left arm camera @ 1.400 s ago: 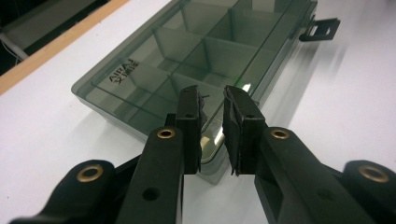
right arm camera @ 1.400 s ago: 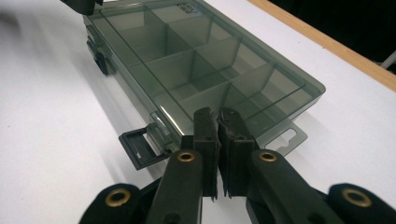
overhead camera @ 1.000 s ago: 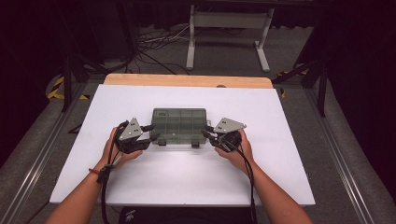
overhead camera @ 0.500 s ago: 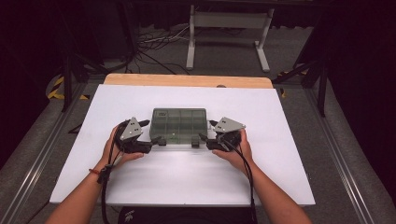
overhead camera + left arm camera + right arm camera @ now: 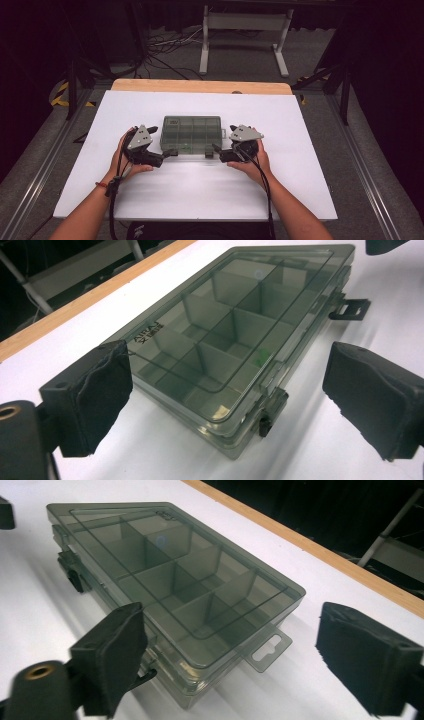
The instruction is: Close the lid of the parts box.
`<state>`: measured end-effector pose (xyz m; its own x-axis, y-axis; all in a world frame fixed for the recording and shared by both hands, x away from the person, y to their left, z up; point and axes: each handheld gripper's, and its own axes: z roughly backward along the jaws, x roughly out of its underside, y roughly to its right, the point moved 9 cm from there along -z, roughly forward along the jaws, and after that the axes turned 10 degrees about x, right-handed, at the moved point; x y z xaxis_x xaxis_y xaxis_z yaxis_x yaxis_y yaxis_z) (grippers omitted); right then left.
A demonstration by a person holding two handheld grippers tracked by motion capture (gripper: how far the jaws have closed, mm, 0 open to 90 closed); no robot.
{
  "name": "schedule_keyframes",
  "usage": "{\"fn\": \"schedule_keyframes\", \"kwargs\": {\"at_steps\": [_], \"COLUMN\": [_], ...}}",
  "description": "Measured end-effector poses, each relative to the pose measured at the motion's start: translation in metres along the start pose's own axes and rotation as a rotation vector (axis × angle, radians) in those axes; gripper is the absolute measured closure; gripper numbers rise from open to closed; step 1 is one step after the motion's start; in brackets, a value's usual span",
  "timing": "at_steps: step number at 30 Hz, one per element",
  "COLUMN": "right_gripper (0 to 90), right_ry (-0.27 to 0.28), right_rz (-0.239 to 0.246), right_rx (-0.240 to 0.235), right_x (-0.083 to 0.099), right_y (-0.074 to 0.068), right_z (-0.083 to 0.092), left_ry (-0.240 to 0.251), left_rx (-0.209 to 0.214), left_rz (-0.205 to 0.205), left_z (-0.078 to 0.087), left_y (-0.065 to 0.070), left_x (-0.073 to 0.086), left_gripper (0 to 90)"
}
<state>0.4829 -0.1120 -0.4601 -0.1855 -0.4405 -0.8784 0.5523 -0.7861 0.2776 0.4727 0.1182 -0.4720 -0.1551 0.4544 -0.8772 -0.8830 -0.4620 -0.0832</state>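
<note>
So the left gripper (image 5: pixel 169 152) is at the near-left corner of the box (image 5: pixel 191 134), jaws spread wide. They've just been opening, and in the left gripper view that corner sits in the gap w/ neither pad (image 5: pixel 92 395) pressing on it. So nothing's pinched on that side.

The box itself is smoky clear plastic w/ dividers, lid down flat, sitting about mid table (image 5: pixel 300 190), a bit toward the far side. Long axis runs left to right across the table, so each hand gets a short end. Two small latches hang off the near long edge; the left latch (image 5: pixel 265 424) is just inside the left gripper's reach, and it looks undone, tho hard to be sure.

The right gripper (image 5: pixel 216 149) mirrors it at the near-right corner, jaws also spread and also just been opening. In the right gripper view the corner w/ the hang tab (image 5: pixel 265 652) lies between the pads, one pad (image 5: pixel 117 655) close to the box wall but not squeezing afaict.

Imo the key bit: box lies just beyond and between both grippers, about equally near each, so whatever comes next (prob lifting the lid) starts from that near edge.
</note>
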Motion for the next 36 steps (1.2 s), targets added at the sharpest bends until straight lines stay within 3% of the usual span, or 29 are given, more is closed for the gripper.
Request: {"fn": "schedule_keyframes", "kwargs": {"at_steps": [4, 12, 19, 27, 36], "right_gripper": [4.8, 3.9, 5.3, 6.0, 6.2], "right_ry": [-0.001, 0.0, -0.027, -0.016, 0.002], "right_rz": [0.005, 0.038, 0.013, 0.011, 0.06], "right_rx": [-0.009, -0.003, 0.018, 0.03, 0.061], "right_x": [0.0, -0.002, 0.003, 0.003, -0.002], "right_y": [-0.001, -0.004, 0.001, 0.008, 0.01], "right_z": [0.0, 0.0, -0.001, 0.002, 0.008], "left_ry": [0.002, 0.02, 0.019, 0.032, 0.005], "left_rx": [0.015, 0.017, 0.01, 0.016, 0.01], "left_rz": [-0.007, -0.015, -0.022, -0.012, -0.013], "left_z": [0.0, 0.002, 0.003, 0.002, -0.001], "left_y": [0.001, 0.001, 0.003, 0.003, 0.003], "left_x": [0.001, -0.001, -0.002, -0.002, 0.001], "left_gripper": [4.8, 4.1, 4.2, 3.4, 4.1]}}
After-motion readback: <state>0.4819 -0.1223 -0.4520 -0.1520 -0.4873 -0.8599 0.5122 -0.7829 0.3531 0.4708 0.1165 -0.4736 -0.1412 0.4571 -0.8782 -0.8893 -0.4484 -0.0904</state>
